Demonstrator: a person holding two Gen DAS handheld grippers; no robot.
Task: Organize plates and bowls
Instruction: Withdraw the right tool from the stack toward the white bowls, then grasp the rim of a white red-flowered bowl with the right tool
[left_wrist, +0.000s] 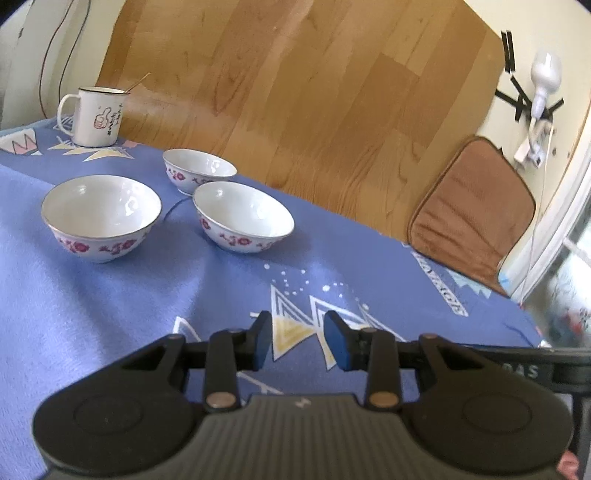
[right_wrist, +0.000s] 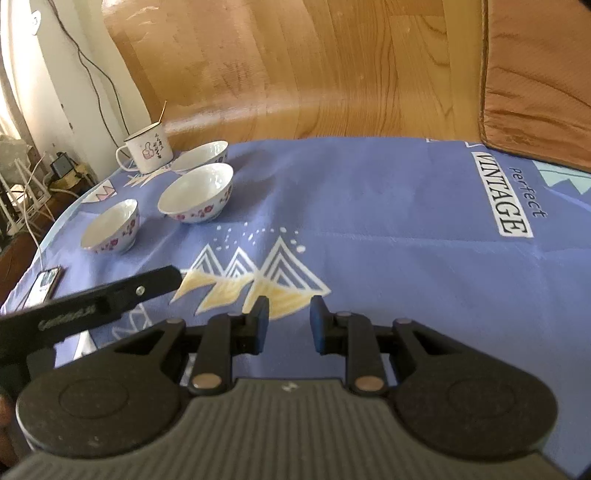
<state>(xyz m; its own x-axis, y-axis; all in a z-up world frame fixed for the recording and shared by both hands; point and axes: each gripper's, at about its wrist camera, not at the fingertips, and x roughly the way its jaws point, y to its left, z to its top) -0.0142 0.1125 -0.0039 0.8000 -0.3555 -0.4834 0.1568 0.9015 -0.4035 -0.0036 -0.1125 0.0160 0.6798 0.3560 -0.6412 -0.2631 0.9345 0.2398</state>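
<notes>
blue cloth (left_wrist: 110, 314) bears three bowls (left_wrist: 243, 218); left gripper (left_wrist: 298, 341) and right gripper (right_wrist: 289, 325) released, empty.

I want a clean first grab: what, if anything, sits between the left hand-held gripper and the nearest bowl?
Nothing visible: only bare blue tablecloth lies between the left hand-held gripper and the nearest bowl.

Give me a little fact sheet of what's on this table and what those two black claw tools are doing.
surface: blue patterned tablecloth
bowls: three white floral ones, upright, unstacked: left bowl, middle bowl, far bowl
mug: white enamel mug behind the bowls, thin stick inside
phone: phone at the table edge
left gripper: open, holding nothing
right gripper: open, holding nothing
</notes>
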